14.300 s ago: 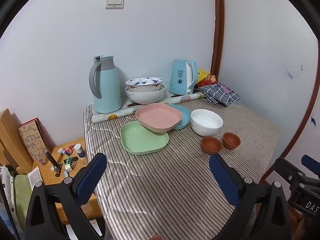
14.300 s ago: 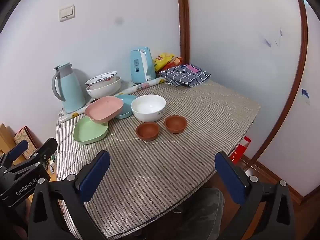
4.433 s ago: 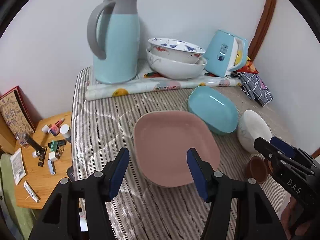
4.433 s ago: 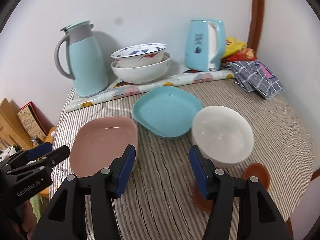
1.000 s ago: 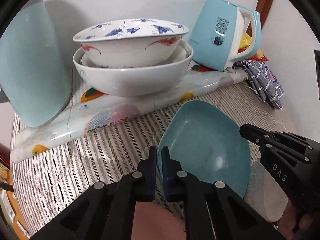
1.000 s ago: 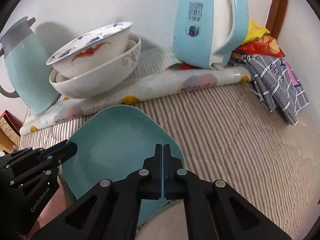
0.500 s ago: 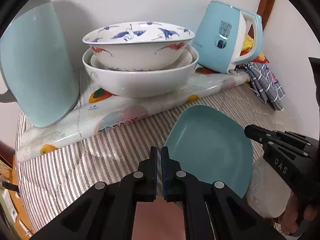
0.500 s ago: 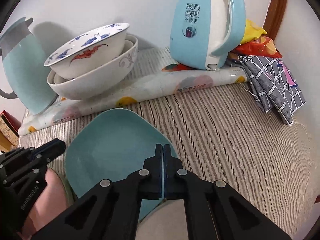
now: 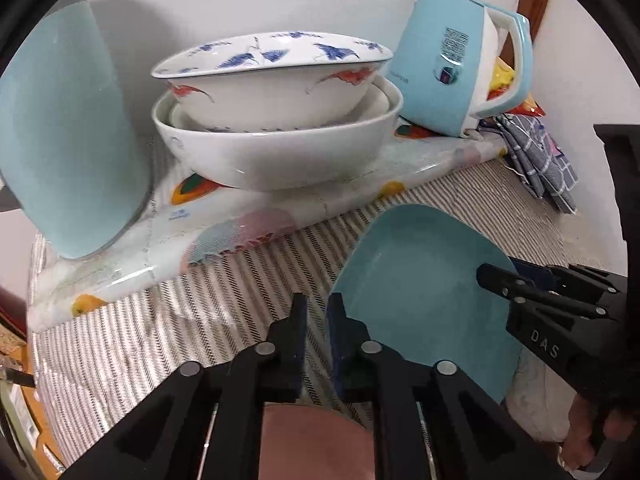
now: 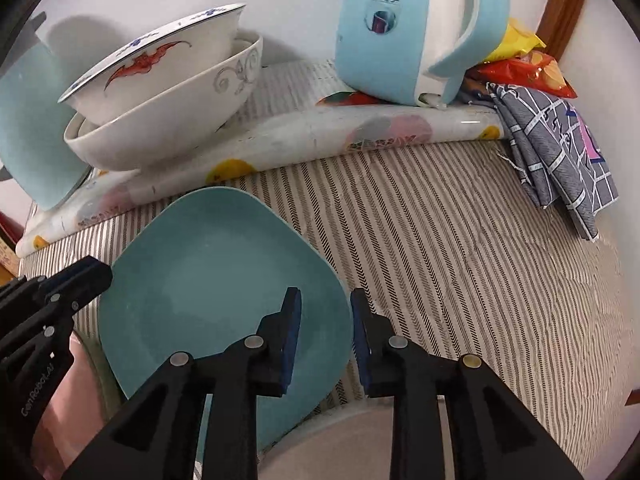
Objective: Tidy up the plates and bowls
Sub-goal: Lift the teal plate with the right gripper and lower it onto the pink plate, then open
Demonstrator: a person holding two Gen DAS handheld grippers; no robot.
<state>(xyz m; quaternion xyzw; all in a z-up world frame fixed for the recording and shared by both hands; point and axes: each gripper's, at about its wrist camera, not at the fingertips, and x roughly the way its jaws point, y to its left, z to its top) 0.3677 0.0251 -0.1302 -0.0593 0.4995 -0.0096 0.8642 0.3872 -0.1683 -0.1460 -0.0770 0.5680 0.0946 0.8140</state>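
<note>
On the striped tablecloth (image 10: 460, 240) in front of me sits the teal plate (image 10: 216, 280), a rounded-square dish with a shallow raised rim and a smooth matte face, plain in colour with no pattern; from my right wrist view it lies tipped, its near edge overlapping the rim of a white bowl (image 10: 352, 444) low in the frame, and its left edge next to a pink plate (image 10: 76, 392). My right gripper (image 10: 325, 320) has its jaws opening, one blue pad over the teal plate's right edge and the other outside it, and I see a gap on both sides, so nothing is pinched. My left gripper (image 9: 316, 328) is opening too, only a narrow slot between its pads; the teal plate's left rim sits just at the right-hand pad, and I cannot tell whether it touches. Below that gripper the pink plate shows as a dull rose patch. Behind the plate lies a rolled floral sheet (image 9: 248, 224), and on it two large white bowls (image 9: 276, 120) are nested, the upper one painted with blue birds and red marks. A pale blue kettle (image 10: 416, 28) stands to the right by a folded checked cloth (image 10: 560, 148), a pale blue flask (image 9: 68, 136) to the left
</note>
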